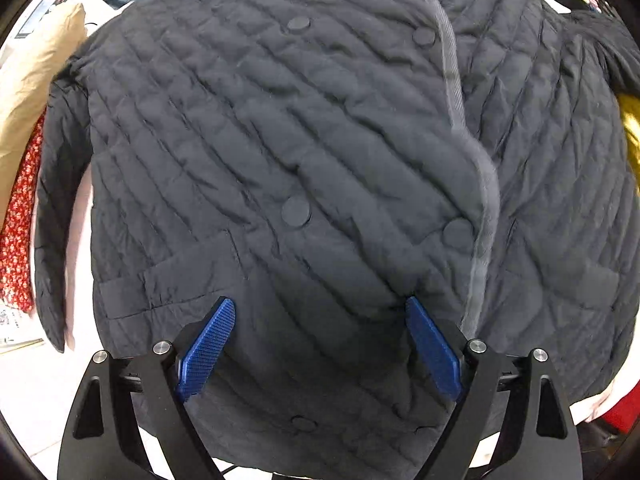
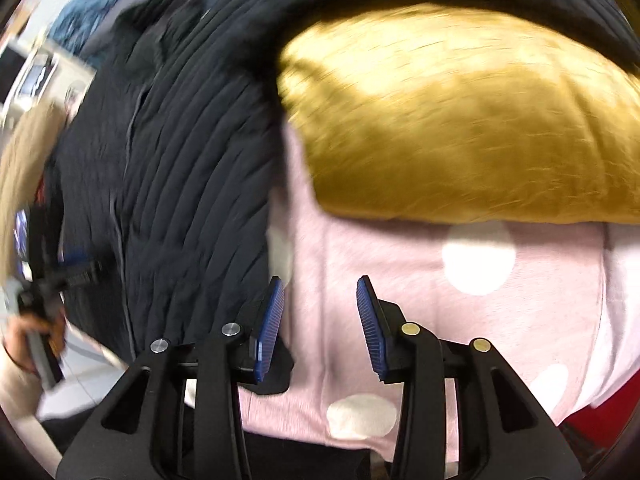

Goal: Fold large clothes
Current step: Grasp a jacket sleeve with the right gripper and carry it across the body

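Dark quilted jacket [image 1: 304, 152] spread front-up on the surface; left tongs [image 1: 320, 344] wide apart just above its hem, gripping nothing. Right tongs [image 2: 320, 328] partly spread, empty, over pink spotted cloth [image 2: 460, 312] beside the jacket. Risk: pinching only the top layer of slippery padding, dragging the jacket askew or snagging the yellow garment [image 2: 460, 120] alongside.

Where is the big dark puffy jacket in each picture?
Left wrist view: the dark quilted jacket fills nearly the whole picture, spread front up, buttons showing.
Right wrist view: the jacket runs down the left half, blurred.
Shared landmark: the yellow fuzzy fabric beside the jacket, a sliver at the right edge in the left wrist view.
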`<act>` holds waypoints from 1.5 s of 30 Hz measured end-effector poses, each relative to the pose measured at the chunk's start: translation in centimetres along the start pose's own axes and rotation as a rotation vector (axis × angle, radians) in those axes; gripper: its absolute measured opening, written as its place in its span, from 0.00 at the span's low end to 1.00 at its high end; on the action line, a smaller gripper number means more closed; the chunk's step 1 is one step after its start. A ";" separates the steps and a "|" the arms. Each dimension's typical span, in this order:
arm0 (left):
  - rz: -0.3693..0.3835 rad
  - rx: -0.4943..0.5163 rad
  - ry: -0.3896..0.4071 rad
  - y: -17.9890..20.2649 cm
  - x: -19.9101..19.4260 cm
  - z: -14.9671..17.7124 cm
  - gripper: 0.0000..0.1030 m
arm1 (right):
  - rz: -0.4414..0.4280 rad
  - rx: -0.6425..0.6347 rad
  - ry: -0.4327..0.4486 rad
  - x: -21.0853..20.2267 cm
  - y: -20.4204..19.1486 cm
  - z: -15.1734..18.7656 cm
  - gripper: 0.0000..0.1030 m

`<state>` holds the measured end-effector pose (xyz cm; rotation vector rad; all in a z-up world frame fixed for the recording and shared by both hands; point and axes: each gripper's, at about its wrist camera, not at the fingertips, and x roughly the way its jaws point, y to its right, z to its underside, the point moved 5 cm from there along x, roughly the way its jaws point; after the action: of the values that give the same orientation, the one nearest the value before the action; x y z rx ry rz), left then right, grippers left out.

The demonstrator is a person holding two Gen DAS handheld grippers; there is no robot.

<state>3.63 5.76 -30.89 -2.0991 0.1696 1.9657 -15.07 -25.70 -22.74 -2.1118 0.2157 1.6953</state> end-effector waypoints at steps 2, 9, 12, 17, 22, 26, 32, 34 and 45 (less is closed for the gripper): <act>-0.006 0.023 0.046 0.7 -1.7 -0.6 0.81 | -0.009 0.055 0.040 -0.9 1.4 -0.9 0.38; 0.011 0.049 0.140 2.5 -7.5 -1.6 0.82 | 0.006 0.156 0.202 -4.2 5.3 -4.5 0.38; 0.011 0.042 0.170 3.1 -9.2 -1.8 0.82 | 0.015 0.217 0.285 -5.9 8.1 -6.7 0.38; 0.007 0.031 0.190 3.8 -10.6 -1.2 0.82 | -0.033 0.377 0.394 -8.0 12.6 -9.1 0.38; -0.021 0.041 0.202 3.7 -11.1 -0.6 0.82 | -0.073 0.474 0.450 -8.9 15.7 -10.9 0.39; -0.054 0.048 0.243 3.6 -12.3 -0.2 0.82 | -0.115 0.553 0.471 -8.3 17.4 -11.8 0.39; -0.101 0.078 0.282 4.1 -13.5 0.3 0.82 | -0.198 0.655 0.480 -7.4 19.1 -12.7 0.38; -0.104 0.079 0.278 4.3 -13.5 0.4 0.82 | -0.198 0.658 0.473 -7.1 19.2 -13.1 0.33; -0.103 0.036 0.223 3.9 -12.0 1.2 0.82 | -0.099 0.463 0.533 -10.3 17.2 -15.8 0.06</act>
<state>0.57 1.26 -19.42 -2.2524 0.1346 1.6576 -9.85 -49.15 -14.10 -2.1130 0.5852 0.8823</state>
